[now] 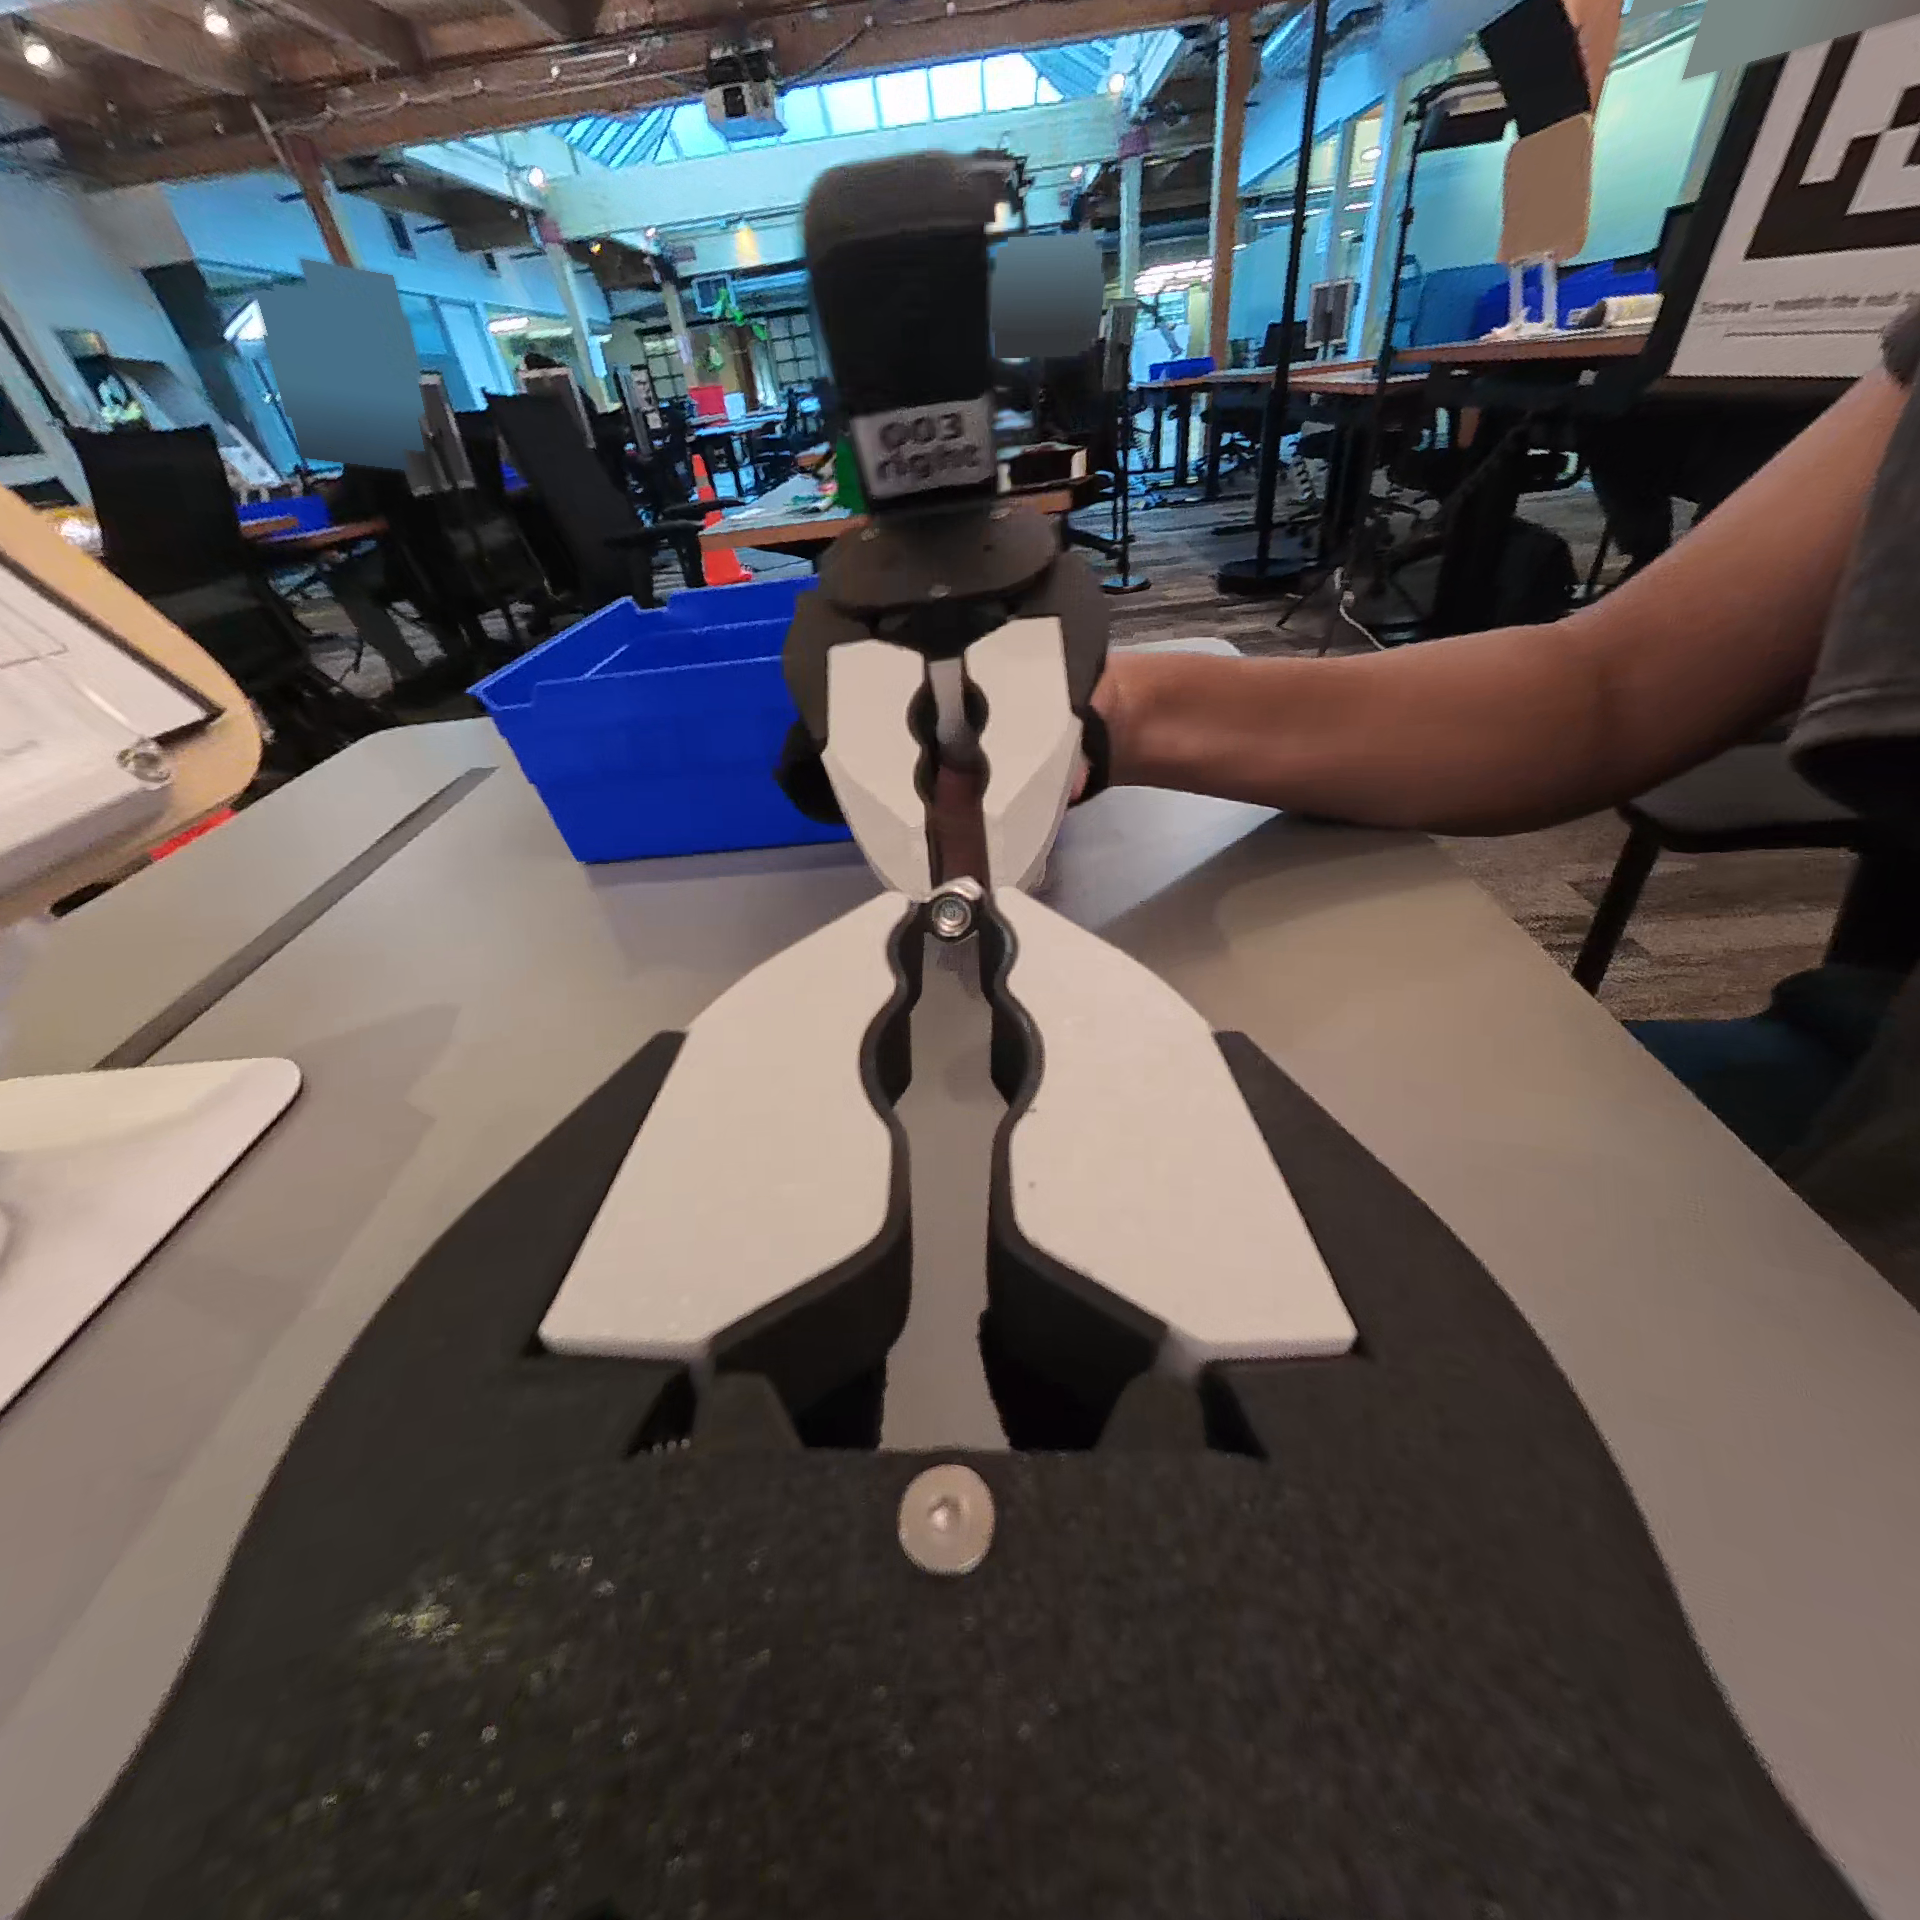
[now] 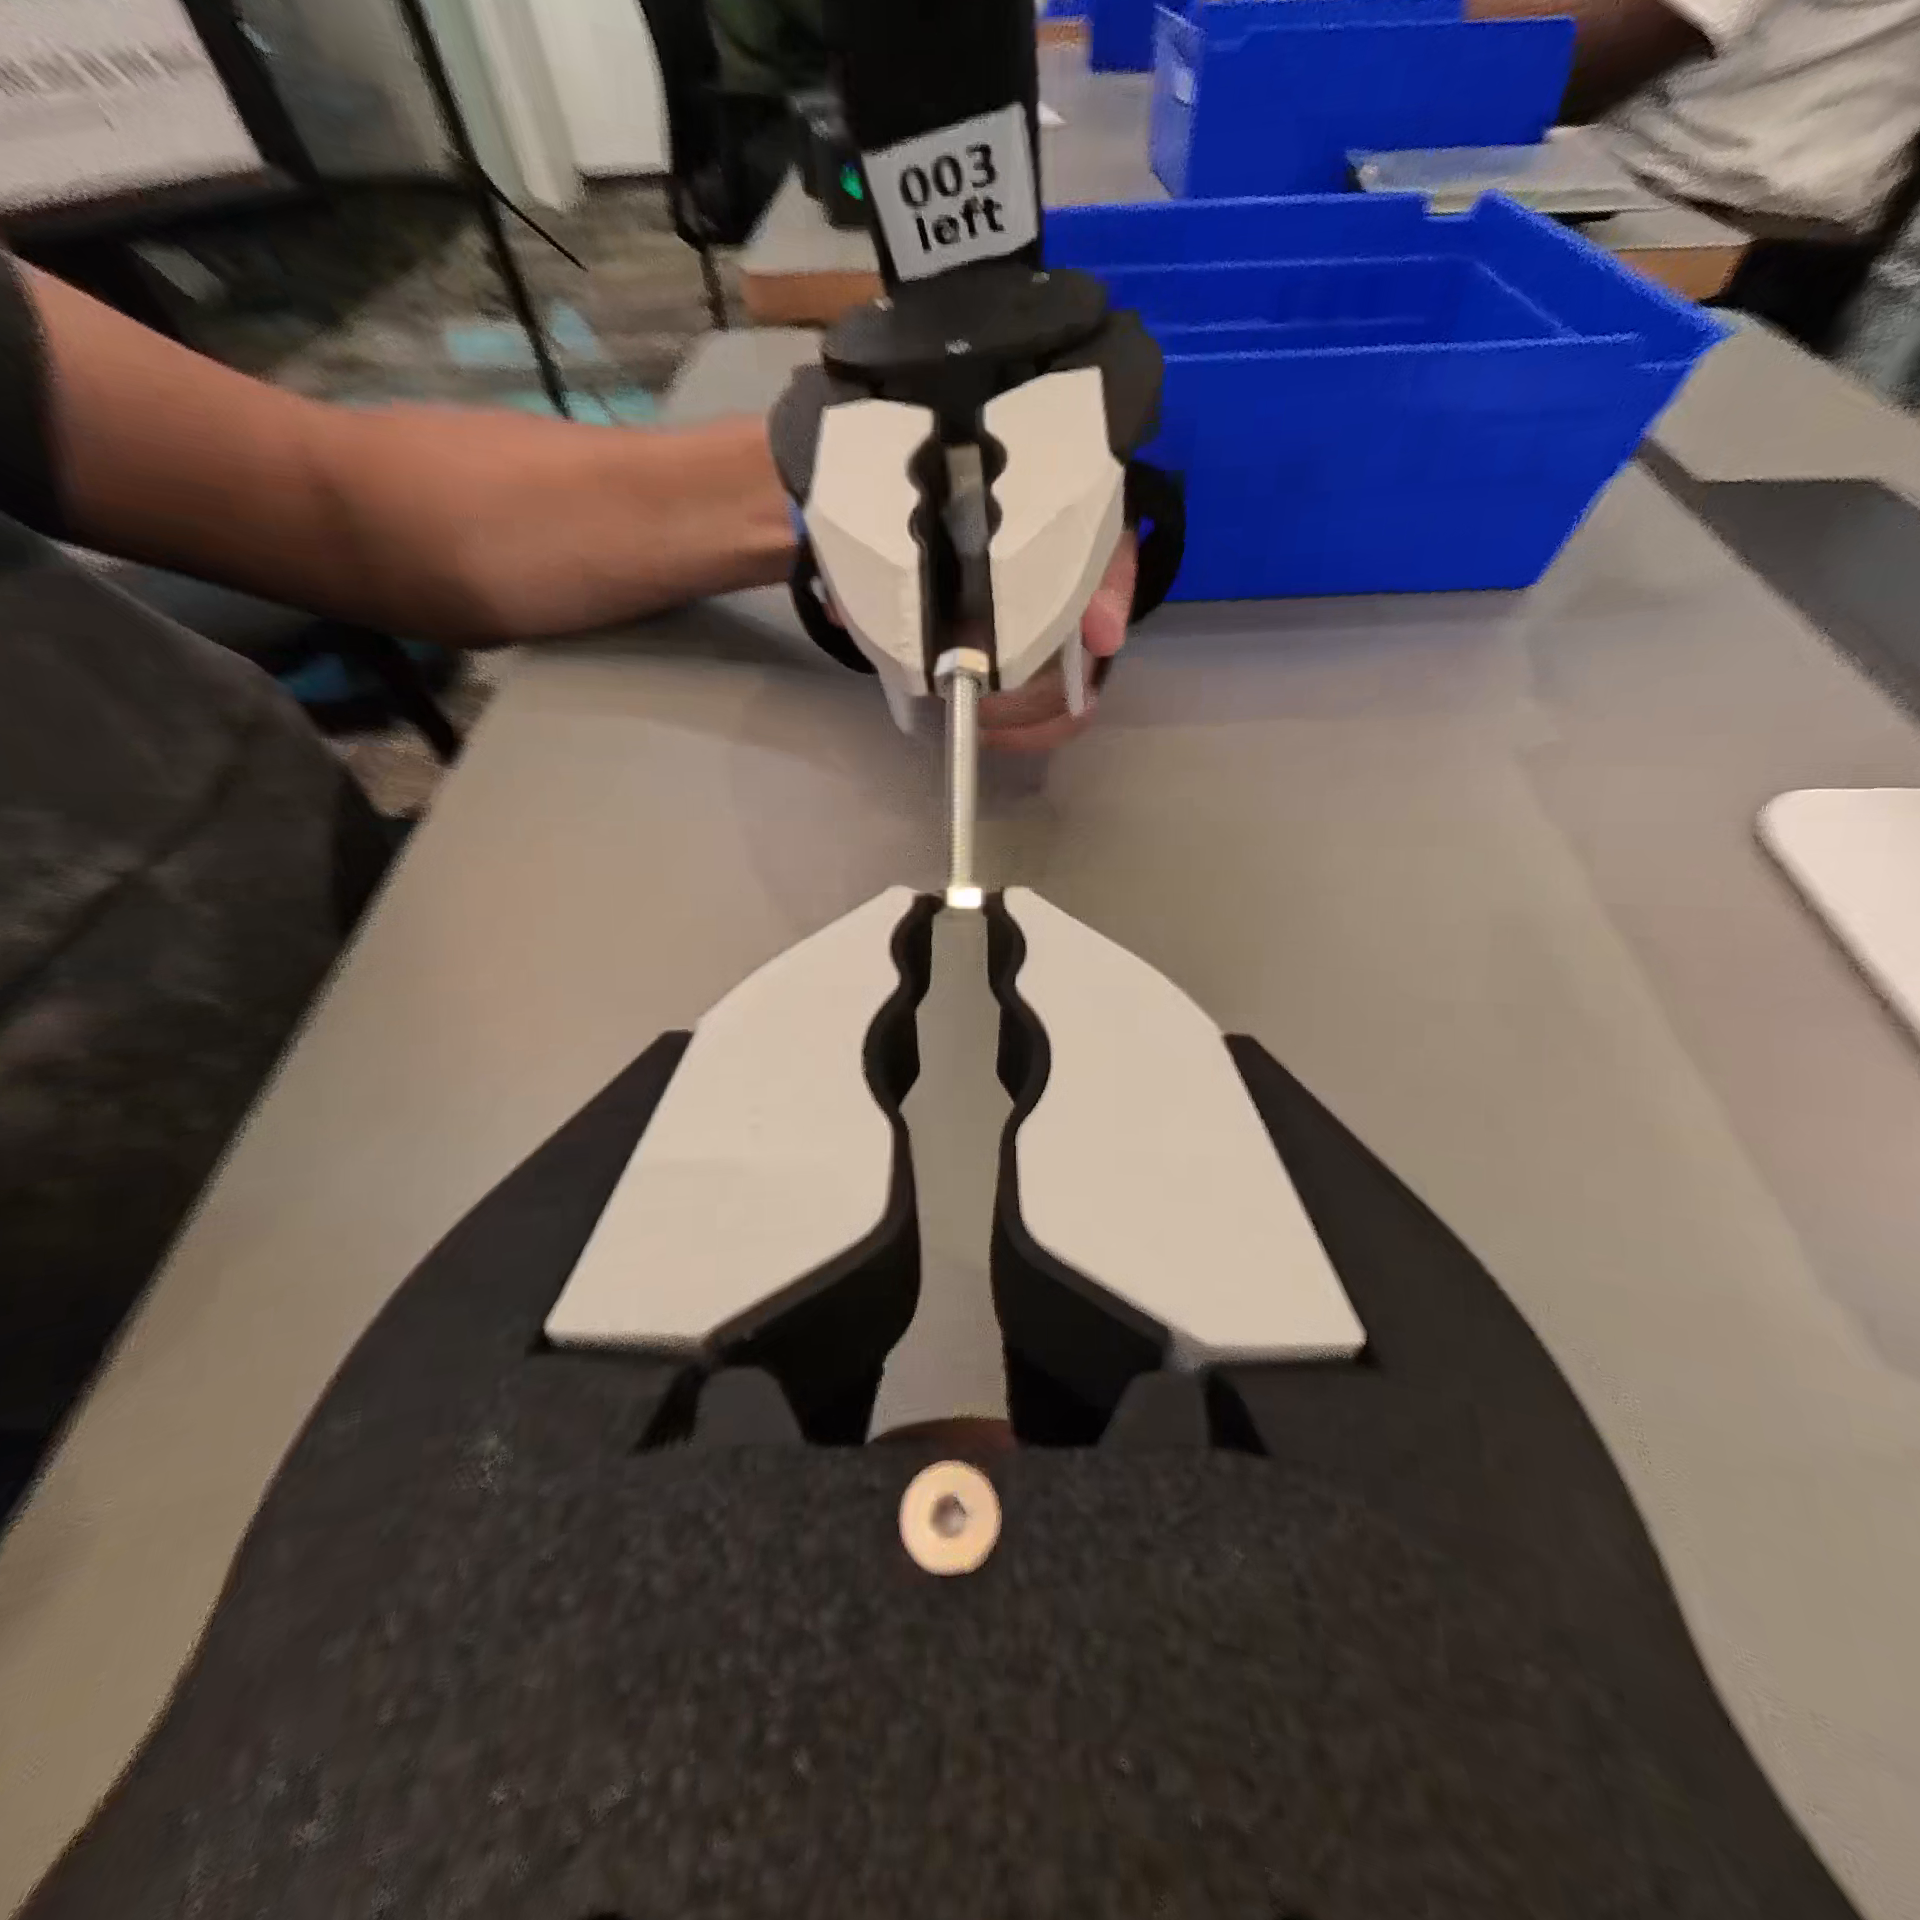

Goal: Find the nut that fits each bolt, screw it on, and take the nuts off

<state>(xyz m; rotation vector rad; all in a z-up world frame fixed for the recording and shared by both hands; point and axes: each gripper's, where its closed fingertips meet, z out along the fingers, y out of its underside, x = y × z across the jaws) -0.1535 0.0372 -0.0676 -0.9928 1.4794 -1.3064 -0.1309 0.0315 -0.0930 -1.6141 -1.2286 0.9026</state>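
Bolt (image 2: pixel 963 769) was held level above grey bench (image 2: pixel 1455 935), between facing grippers. Left gripper (image 2: pixel 958 665) clamped head end beside nut (image 2: pixel 957 662); right gripper (image 2: pixel 964 899) pinched second nut (image 2: pixel 965 896) at bolt tip. Step likely threading; next needed steady twist, axes aligned. Blue bin (image 2: pixel 1403 416) stood behind.

Open workshop-style office. Exposed timber beams (image 1: pixel 312 42) and clerestory windows (image 1: pixel 914 88) across the top of the left wrist view, with cool daylight and small ceiling spotlights (image 1: pixel 216 19). Projector (image 1: pixel 740 88) hangs top centre. Black office chairs (image 1: pixel 156 540) at mid-left, long wooden desks (image 1: pixel 1455 364) at mid-right. Patterned carpet (image 1: pixel 1538 894) at right. Orange cone (image 1: pixel 717 540) near centre, probably a floor marker. Grey tabletop (image 2: pixel 1351 935) fills the foreground.
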